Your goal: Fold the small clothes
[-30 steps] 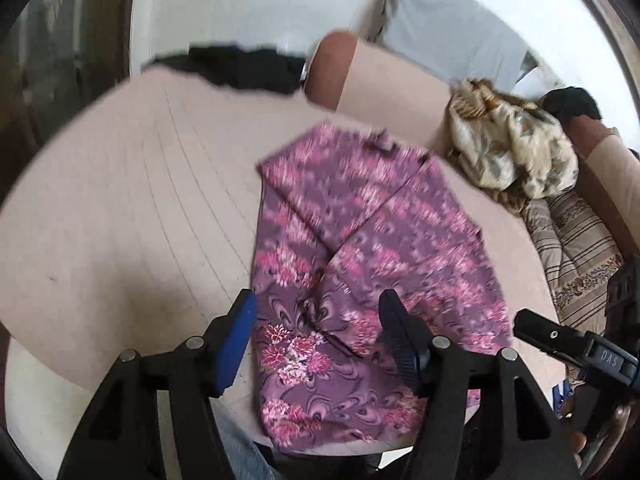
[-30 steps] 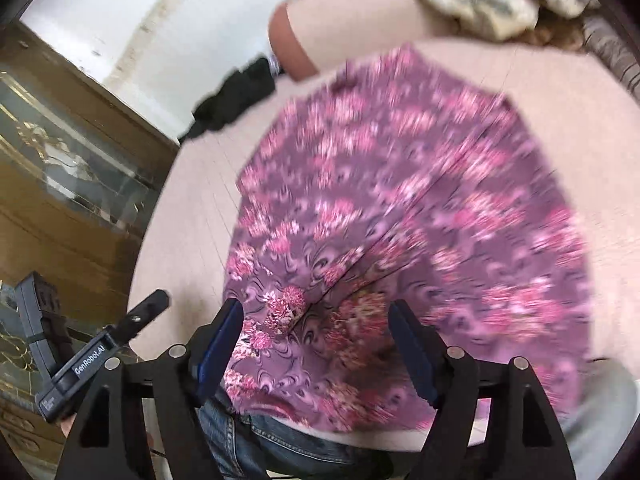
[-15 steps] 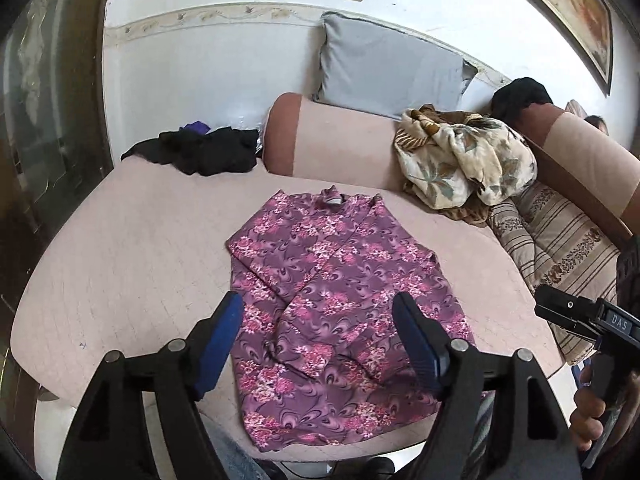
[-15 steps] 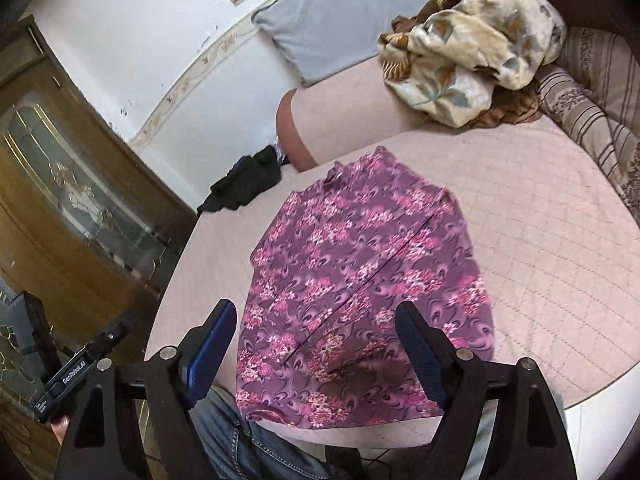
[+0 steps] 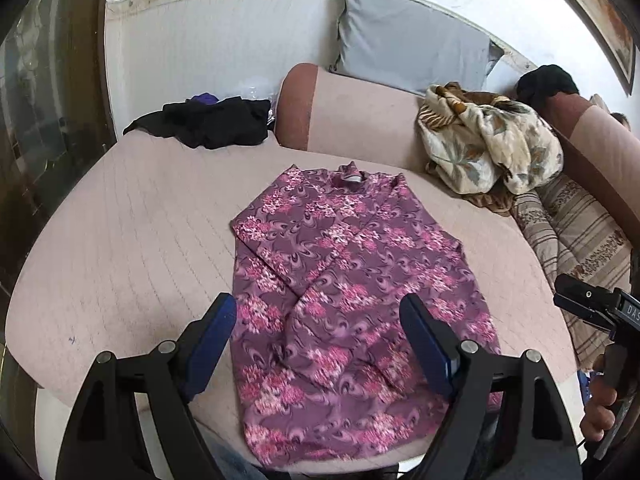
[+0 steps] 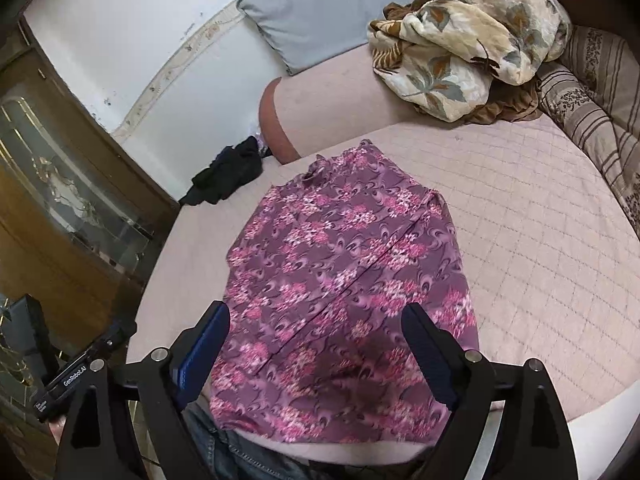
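A purple top with pink flowers (image 5: 352, 288) lies flat on the pink quilted bed (image 5: 132, 248), collar toward the far side, both sleeves folded in over the body. It also shows in the right wrist view (image 6: 348, 288). My left gripper (image 5: 320, 328) is open and empty, held above the top's near hem. My right gripper (image 6: 316, 336) is open and empty, also above the near hem. The right gripper's body shows at the right edge of the left wrist view (image 5: 596, 308).
A black garment (image 5: 208, 120) lies at the bed's far left. A floral blanket (image 5: 488, 144) is heaped at the far right by a striped cushion (image 5: 576, 240). A grey pillow (image 5: 408, 56) leans on the wall. A wooden glass cabinet (image 6: 60, 208) stands left of the bed.
Both grippers have pulled up and back from the top, which was close under them a second ago. The whole top and bed now show. Both stay open.
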`<state>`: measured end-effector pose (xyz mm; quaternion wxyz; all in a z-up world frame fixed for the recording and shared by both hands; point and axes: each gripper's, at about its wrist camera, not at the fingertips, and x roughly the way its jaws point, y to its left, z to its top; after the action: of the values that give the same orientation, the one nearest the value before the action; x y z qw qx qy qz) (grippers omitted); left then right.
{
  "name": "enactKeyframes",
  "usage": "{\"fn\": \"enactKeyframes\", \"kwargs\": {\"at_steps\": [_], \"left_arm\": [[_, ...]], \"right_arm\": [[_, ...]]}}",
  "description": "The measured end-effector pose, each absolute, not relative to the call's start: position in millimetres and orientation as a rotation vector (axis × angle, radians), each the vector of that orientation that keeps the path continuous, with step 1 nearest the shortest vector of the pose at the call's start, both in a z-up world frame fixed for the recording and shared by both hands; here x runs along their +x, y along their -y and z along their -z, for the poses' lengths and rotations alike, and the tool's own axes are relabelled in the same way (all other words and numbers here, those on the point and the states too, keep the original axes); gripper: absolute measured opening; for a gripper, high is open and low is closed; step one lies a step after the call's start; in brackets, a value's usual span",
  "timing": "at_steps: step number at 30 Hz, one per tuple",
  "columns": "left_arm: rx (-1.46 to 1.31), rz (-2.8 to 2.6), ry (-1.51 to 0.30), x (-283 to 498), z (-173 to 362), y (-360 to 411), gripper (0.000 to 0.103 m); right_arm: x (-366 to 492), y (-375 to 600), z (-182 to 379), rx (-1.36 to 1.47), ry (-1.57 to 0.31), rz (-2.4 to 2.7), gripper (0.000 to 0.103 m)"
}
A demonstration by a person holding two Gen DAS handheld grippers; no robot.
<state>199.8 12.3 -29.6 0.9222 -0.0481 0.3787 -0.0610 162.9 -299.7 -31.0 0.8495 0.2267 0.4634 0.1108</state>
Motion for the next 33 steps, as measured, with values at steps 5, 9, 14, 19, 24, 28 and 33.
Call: {"fn": "enactKeyframes", "kwargs": {"at_steps": [5, 9, 14, 19, 24, 28, 33], "left_arm": [[-0.082, 0.119, -0.786, 244, 37, -17, 0.083], [-0.051, 0.094, -0.806, 295, 50, -25, 0.083], [-0.06, 0.106, -0.863, 372, 73, -36, 0.083], [-0.07, 0.116, -0.97, 474, 124, -45, 0.083], [-0.004, 0.093, -1.071, 572, 172, -40, 0.083], [-0.007, 0.106, -1.107, 621, 196, -36, 0.079], [-0.053, 0.171, -1.122, 645, 201, -21, 0.017]], "right_arm": [[203, 302, 44, 0.447, -0.99, -0.225, 0.091], [246, 307, 63, 0.441, -1.014, -0.247, 0.091], [320, 312, 111, 0.427, -1.097, -0.258, 0.091], [402, 319, 163, 0.435, -1.171, -0.271, 0.091], [491, 323, 219, 0.422, -1.259, -0.237, 0.087], [543, 325, 234, 0.469, -1.248, -0.239, 0.085], [578, 309, 262, 0.402, -1.351, -0.203, 0.051]]}}
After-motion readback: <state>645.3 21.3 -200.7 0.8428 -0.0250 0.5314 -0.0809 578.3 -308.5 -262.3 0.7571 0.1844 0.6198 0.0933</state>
